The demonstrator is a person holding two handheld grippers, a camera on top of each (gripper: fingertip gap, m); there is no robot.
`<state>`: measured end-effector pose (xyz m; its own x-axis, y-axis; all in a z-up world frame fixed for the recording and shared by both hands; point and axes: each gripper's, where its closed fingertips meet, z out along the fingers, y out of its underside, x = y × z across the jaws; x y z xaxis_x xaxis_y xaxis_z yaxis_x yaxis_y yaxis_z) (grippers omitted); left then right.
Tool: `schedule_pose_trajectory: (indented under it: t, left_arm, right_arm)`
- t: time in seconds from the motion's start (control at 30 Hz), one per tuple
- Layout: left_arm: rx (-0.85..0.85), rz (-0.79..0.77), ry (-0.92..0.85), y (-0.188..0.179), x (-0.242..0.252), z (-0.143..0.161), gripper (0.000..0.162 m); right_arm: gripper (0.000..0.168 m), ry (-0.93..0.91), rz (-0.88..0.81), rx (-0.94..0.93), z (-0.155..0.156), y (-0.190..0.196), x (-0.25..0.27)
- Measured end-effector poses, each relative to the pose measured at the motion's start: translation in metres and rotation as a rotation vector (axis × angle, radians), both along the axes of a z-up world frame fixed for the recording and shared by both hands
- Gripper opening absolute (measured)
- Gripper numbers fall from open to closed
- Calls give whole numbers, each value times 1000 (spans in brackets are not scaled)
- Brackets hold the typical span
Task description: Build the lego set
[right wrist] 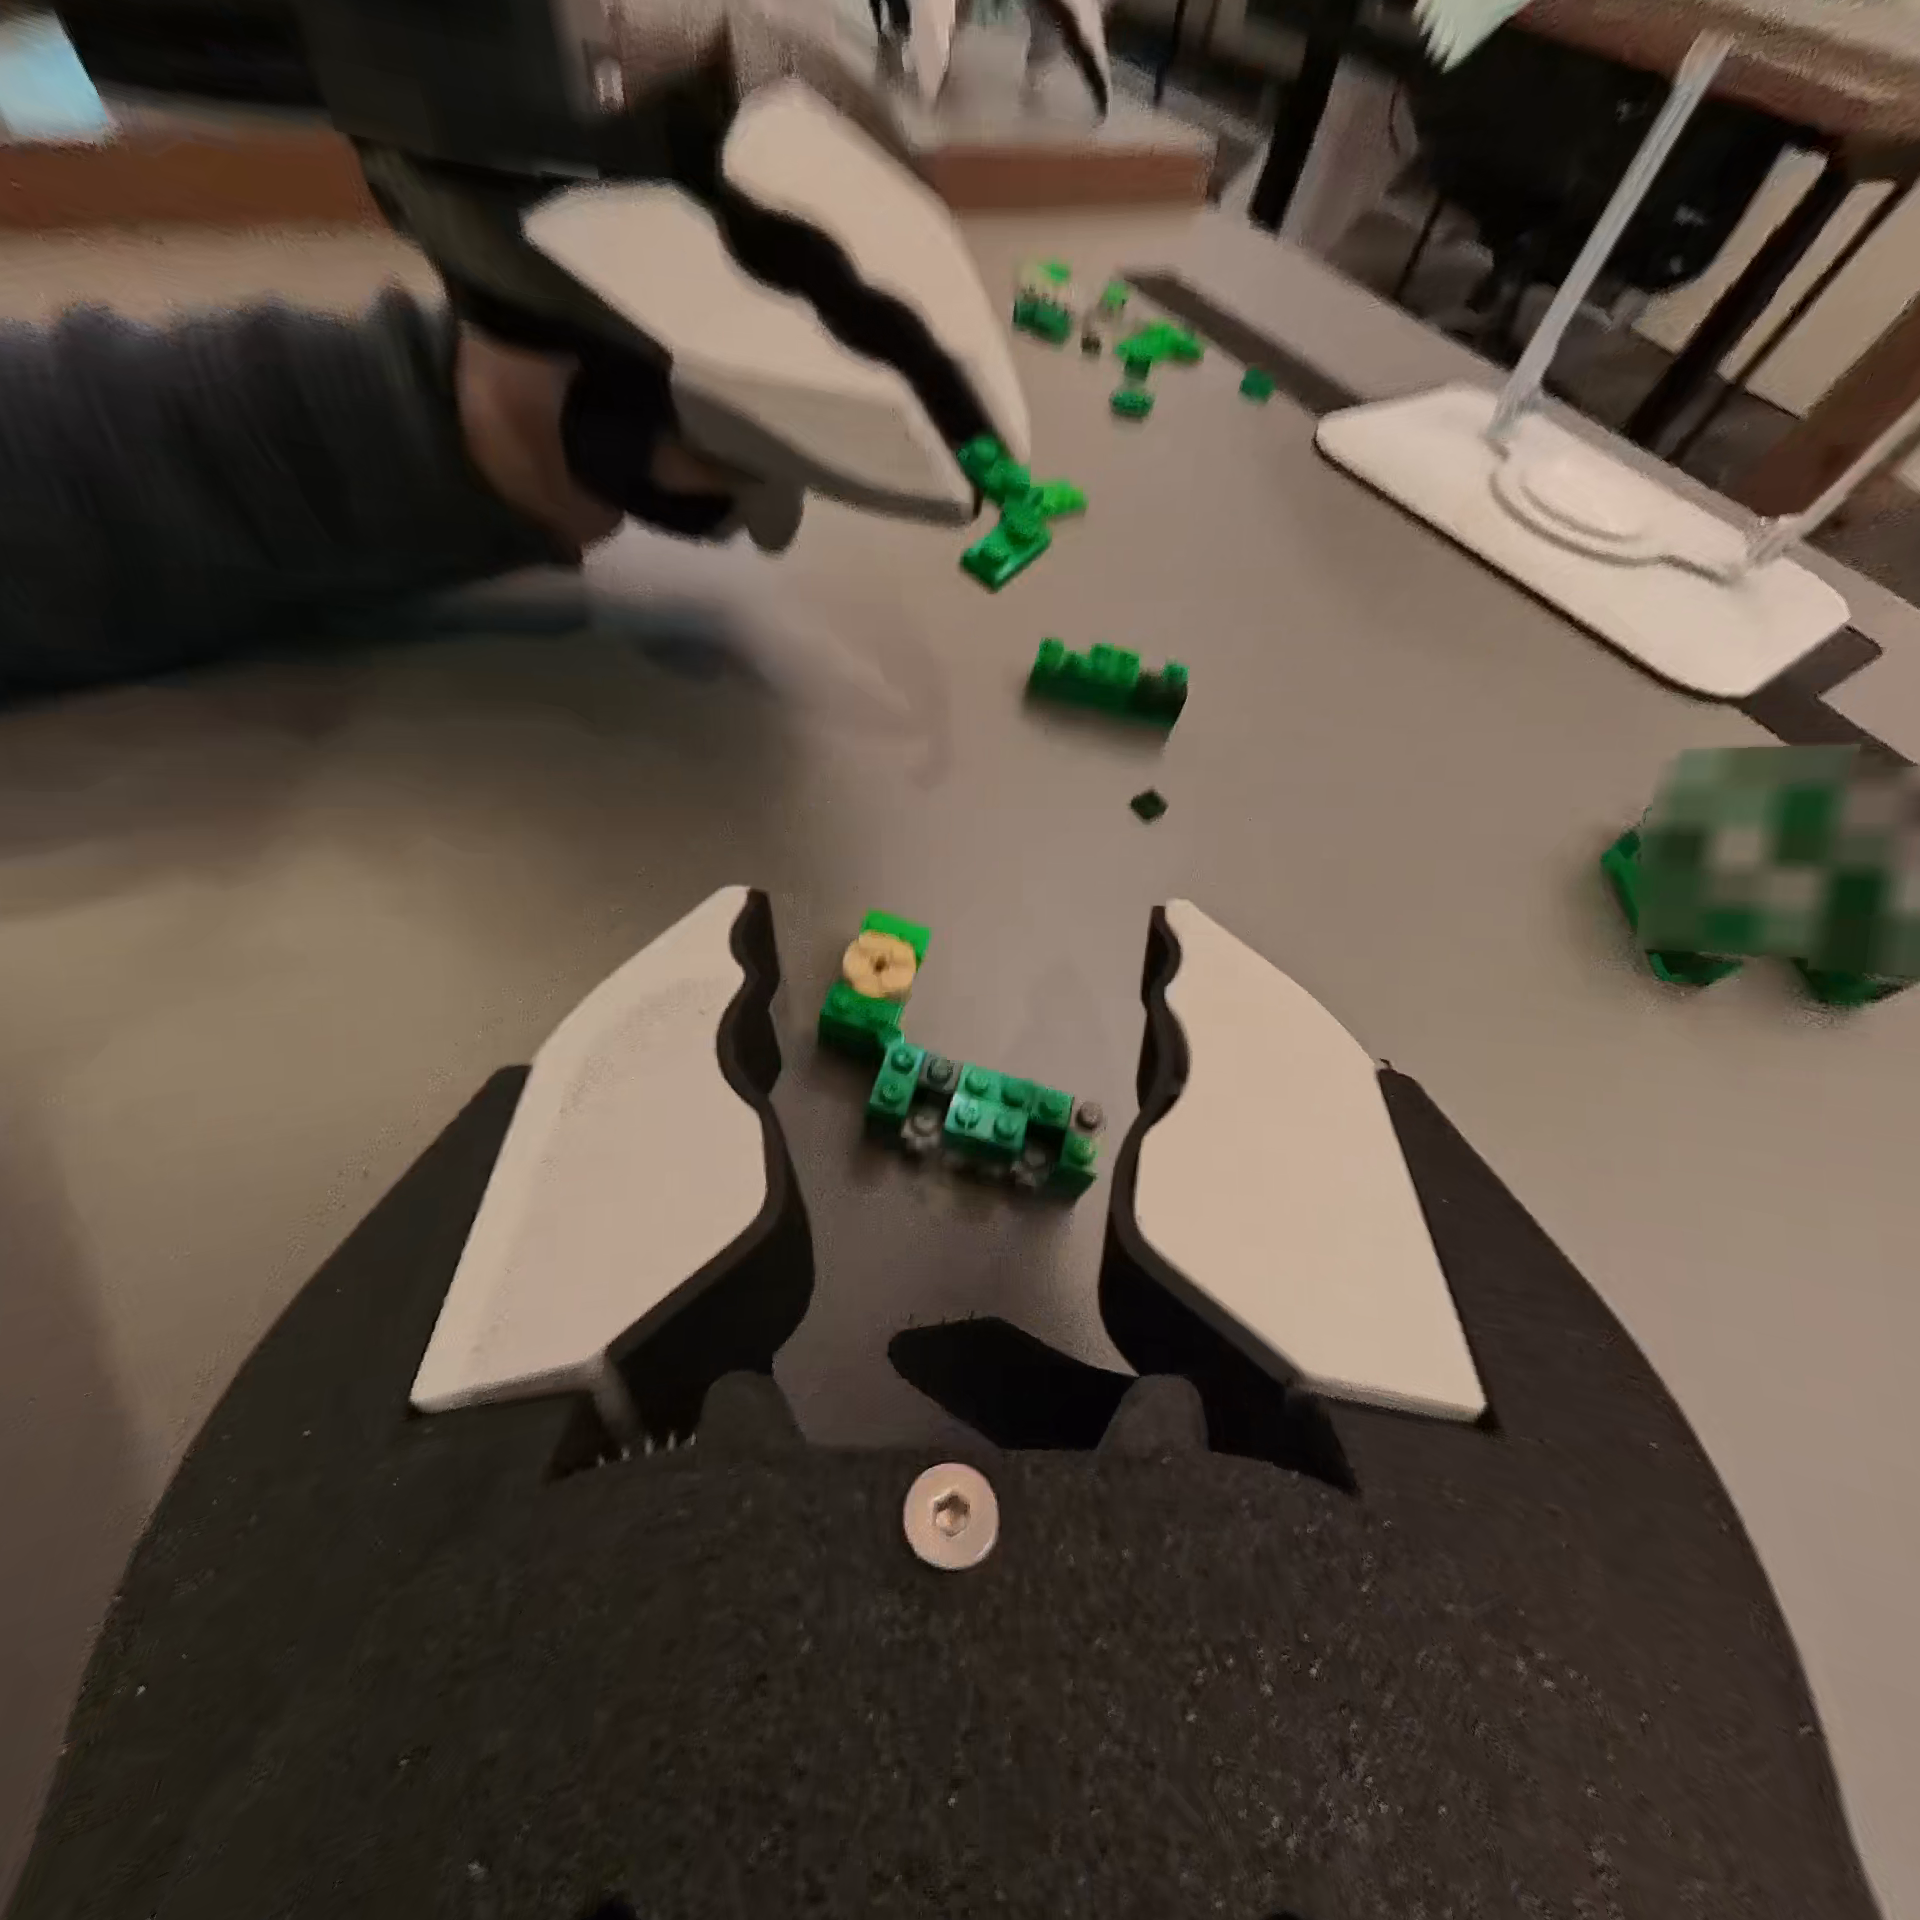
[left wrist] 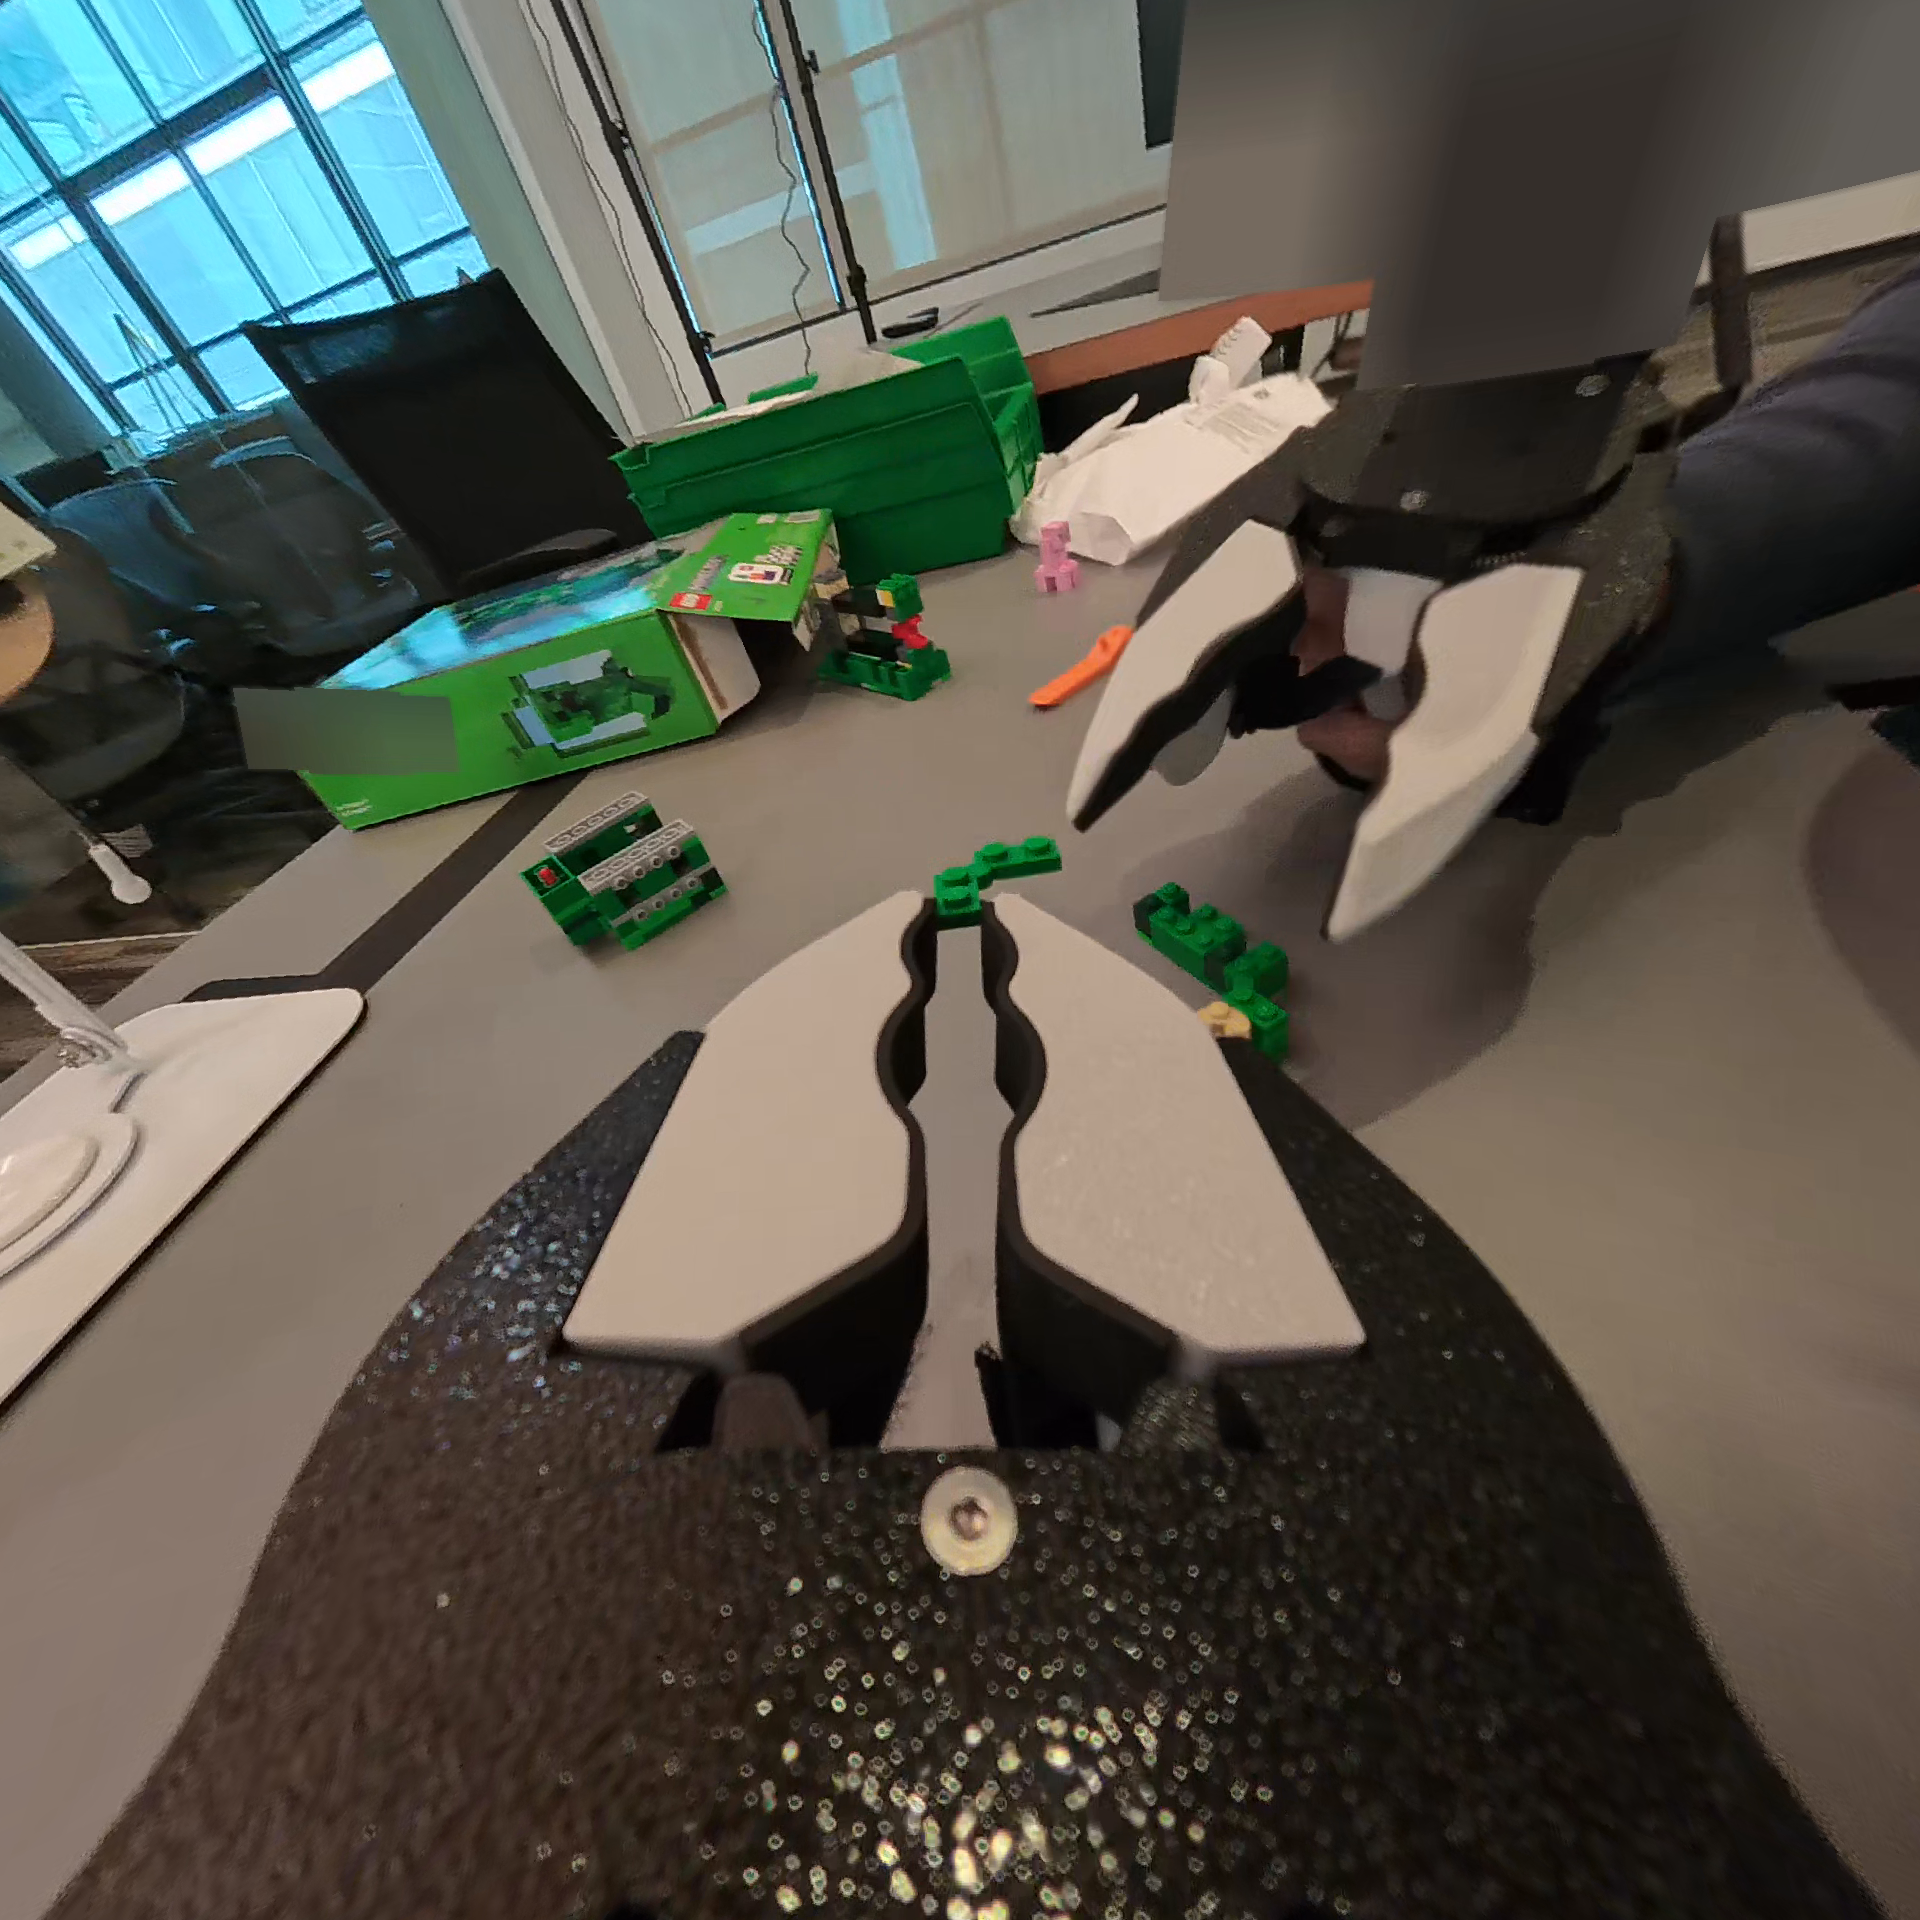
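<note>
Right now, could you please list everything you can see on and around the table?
Plate piece: one, bright green, pinched at the left gripper's tips.
Stepped assembly: one, green with a tan round stud, on the table between the right gripper's fingers.
Brick row: one, green, mid-table.
Blocky build: one, green and grey, left of centre.
Small model: one, green with red, by the box.
Box: one, green, lying open.
Bins: stacked, green, far side.
Pry tool: one, orange.
Figure: one, pink.
Bag: one, white.
Stand base: one, white.
Left gripper: shut.
Right gripper: open.
</note>
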<state>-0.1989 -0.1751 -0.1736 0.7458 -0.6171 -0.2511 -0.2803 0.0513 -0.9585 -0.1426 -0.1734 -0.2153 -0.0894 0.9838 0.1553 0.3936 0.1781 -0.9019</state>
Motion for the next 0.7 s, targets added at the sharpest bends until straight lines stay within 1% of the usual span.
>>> schedule_pose_trajectory:
  t: [0.07,0.13,0.17,0.2,0.27,0.5,0.7]
  left_arm:
    - [-18,-15,35,-2,2,-5,7]
    - [-37,-33,73,-4,6,-11,7]
    - [-43,-42,91,-5,8,-14,7]
    - [-48,-48,106,-5,9,-16,7]
    - [-53,-57,126,-6,12,-19,7]
    - [-74,-92,111,-8,17,-22,7]
    - [-128,-183,145,-14,30,-34,7]
  right_arm:
    - [69,-74,-9,83,-15,-4,0]
    - [71,-143,-22,106,-25,-8,-1]
    - [70,-170,-30,104,-28,-9,-1]
    - [66,-196,-42,97,-30,-10,-1]
    - [62,-229,-60,89,-33,-9,-1]
    - [63,-318,-92,184,-37,7,11]
    - [62,-385,-42,218,-42,20,24]
